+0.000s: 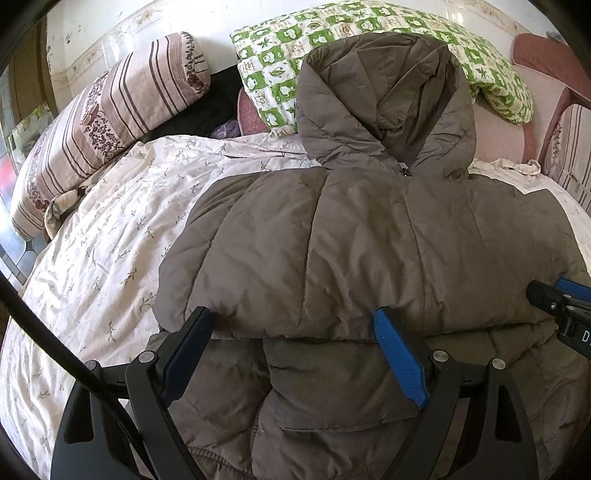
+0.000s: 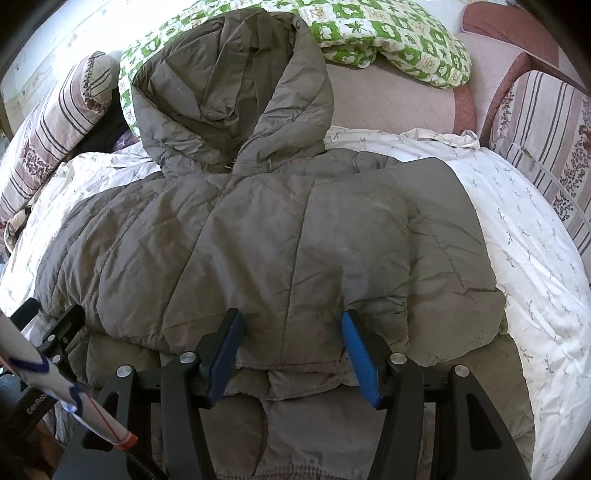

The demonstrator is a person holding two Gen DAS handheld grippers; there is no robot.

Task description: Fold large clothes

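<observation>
A grey-brown hooded puffer jacket (image 1: 351,236) lies on the bed, its lower part folded up over the body, hood pointing away. It also shows in the right wrist view (image 2: 258,236). My left gripper (image 1: 295,325) is open, its blue-padded fingers straddling the near folded edge on the jacket's left side. My right gripper (image 2: 291,325) is open, its fingers straddling the same folded edge further right. Its tip shows at the right edge of the left wrist view (image 1: 554,299). Neither gripper pinches fabric.
The jacket lies on a white floral bedsheet (image 1: 110,236). A striped bolster pillow (image 1: 110,110) lies at the far left, and a green-and-white patterned pillow (image 1: 354,33) behind the hood. A pink headboard and striped cushion (image 2: 535,122) stand at the right.
</observation>
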